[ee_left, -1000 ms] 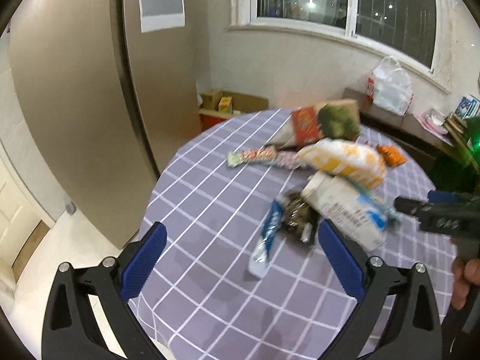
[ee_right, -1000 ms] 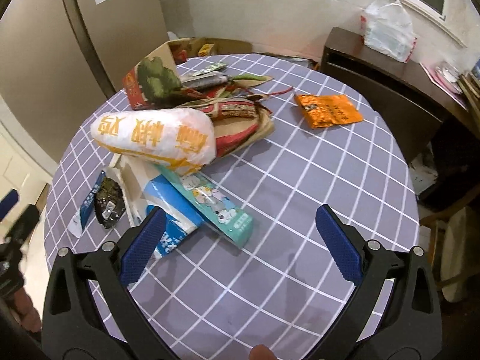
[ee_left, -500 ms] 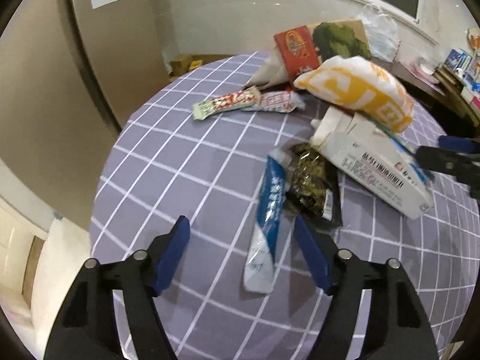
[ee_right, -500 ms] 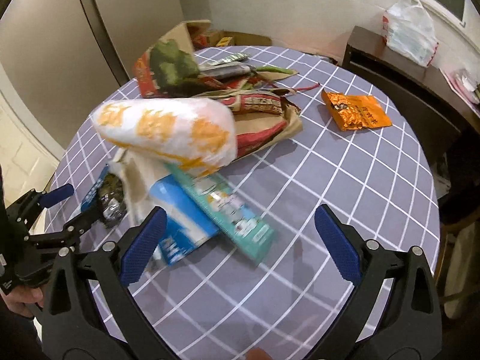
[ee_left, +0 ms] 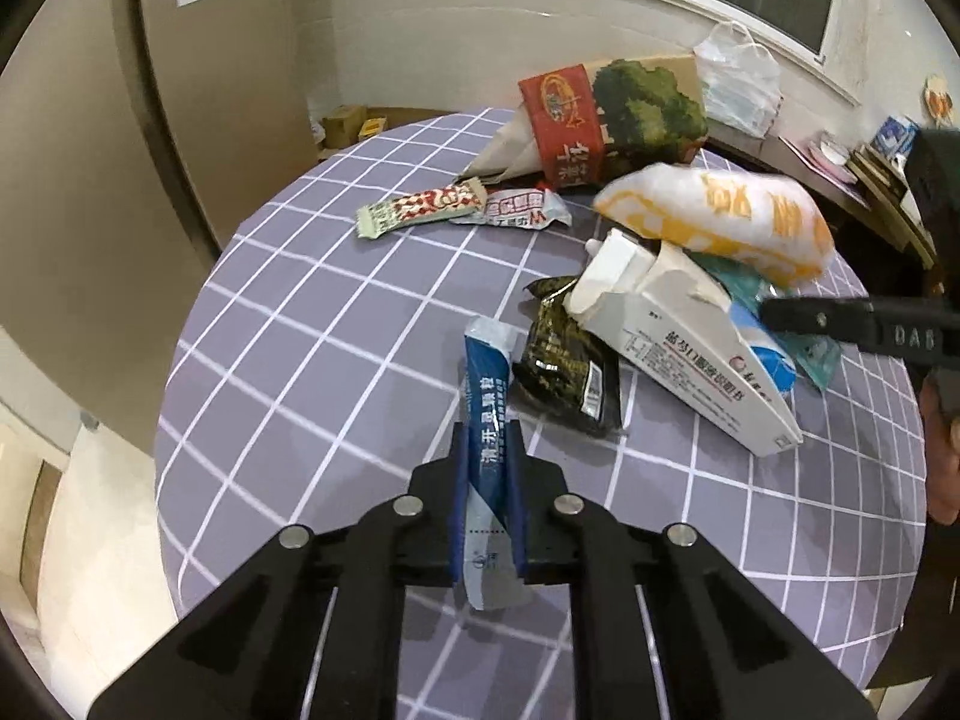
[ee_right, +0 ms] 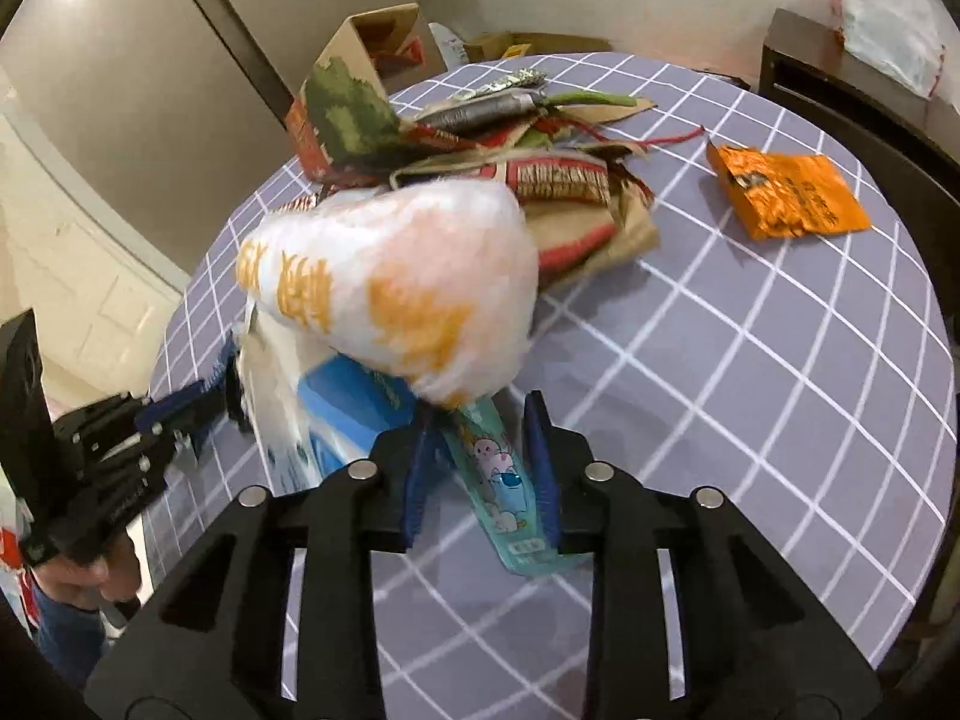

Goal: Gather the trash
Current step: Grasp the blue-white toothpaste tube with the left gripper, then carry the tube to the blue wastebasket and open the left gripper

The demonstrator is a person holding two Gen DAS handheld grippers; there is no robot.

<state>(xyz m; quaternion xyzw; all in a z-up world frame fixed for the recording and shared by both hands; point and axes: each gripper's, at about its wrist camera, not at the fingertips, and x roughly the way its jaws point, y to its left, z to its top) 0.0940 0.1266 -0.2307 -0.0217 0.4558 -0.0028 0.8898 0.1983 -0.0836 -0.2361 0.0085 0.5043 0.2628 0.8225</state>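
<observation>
Left wrist view has the left gripper (ee_left: 487, 438) closing in on a flat blue-and-white sachet (ee_left: 487, 414), with both blue pads already snug against its long edges, so it's pinching that packet down on the round desk with the purple-grey checked cloth (ee_left: 312, 360). Just ahead and to the right of the gripper sits a crinkly black snack wrapper (ee_left: 564, 360), touching a torn white cardboard carton (ee_left: 684, 354), and a puffy white-and-orange plastic bag (ee_left: 720, 222) is perched on top of that. Farther ahead there's a red-and-white wrapper strip (ee_left: 420, 210) and a red and green printed paper bag (ee_left: 612, 120). Right wrist view: the right gripper (ee_right: 480, 456) is closing too, with a teal cartoon-printed flat box (ee_right: 504, 492) between its pads. The right pad looks to be on the box edge, the left pad I honestly can't tell. The white-and-orange bag (ee_right: 390, 294) is right ahead of it, lying over the box's far end. Well off ahead to the right is an orange foil packet (ee_right: 786, 198).
</observation>
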